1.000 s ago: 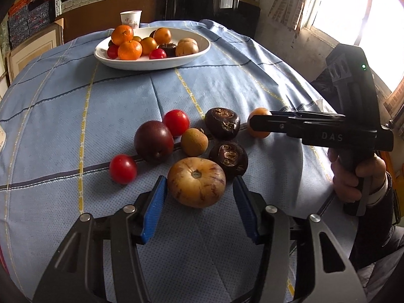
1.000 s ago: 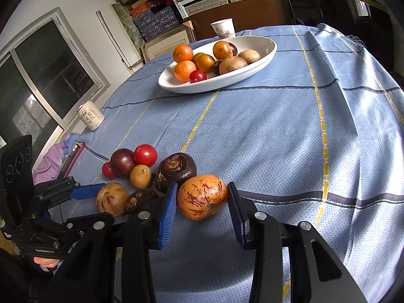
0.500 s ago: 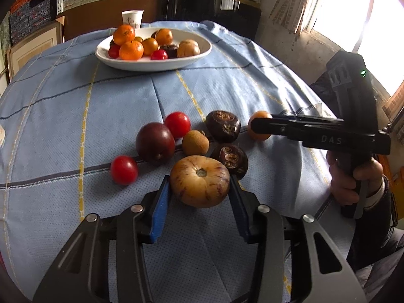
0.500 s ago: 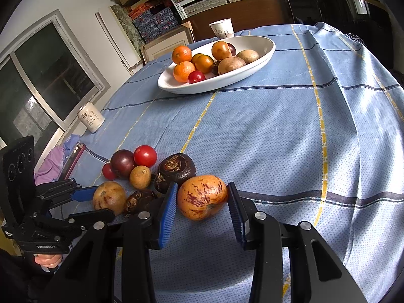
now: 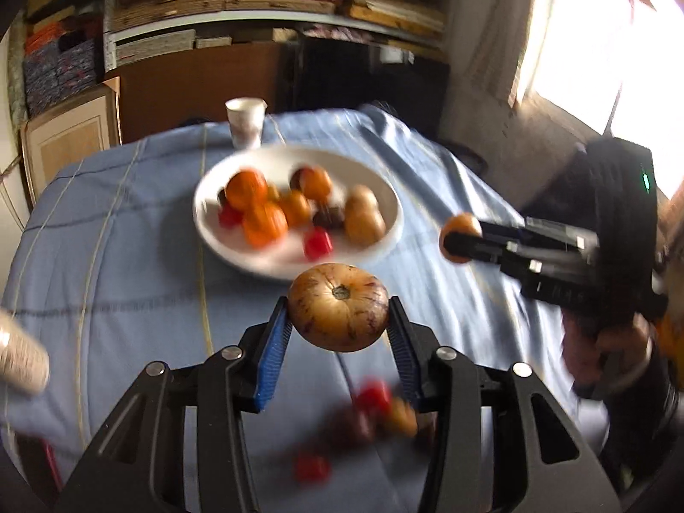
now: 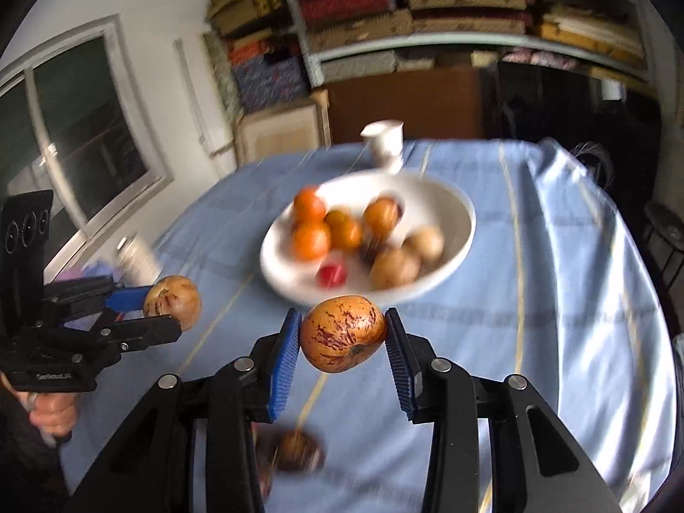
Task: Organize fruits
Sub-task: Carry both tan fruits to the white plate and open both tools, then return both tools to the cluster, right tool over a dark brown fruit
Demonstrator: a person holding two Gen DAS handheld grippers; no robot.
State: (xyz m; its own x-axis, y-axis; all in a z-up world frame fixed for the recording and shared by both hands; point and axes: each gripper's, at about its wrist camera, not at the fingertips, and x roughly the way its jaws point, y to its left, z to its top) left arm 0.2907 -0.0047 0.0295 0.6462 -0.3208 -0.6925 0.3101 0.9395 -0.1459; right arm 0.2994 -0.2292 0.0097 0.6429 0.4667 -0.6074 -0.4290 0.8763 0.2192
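Tablecloth (image 5: 128,256), blue with yellow stripes, covers the table under a white bowl (image 5: 387,231) heaped with oranges, brown fruits and a red one. A paper cup (image 5: 244,122) stands just behind the bowl. The left gripper (image 5: 337,320) is clamped on a pale speckled fruit (image 5: 337,305), held in the air in front of the bowl. The right gripper (image 6: 342,333) is clamped on an orange speckled fruit (image 6: 342,333), also aloft near the bowl. Loose fruits (image 5: 367,414) lie blurred on the cloth below.
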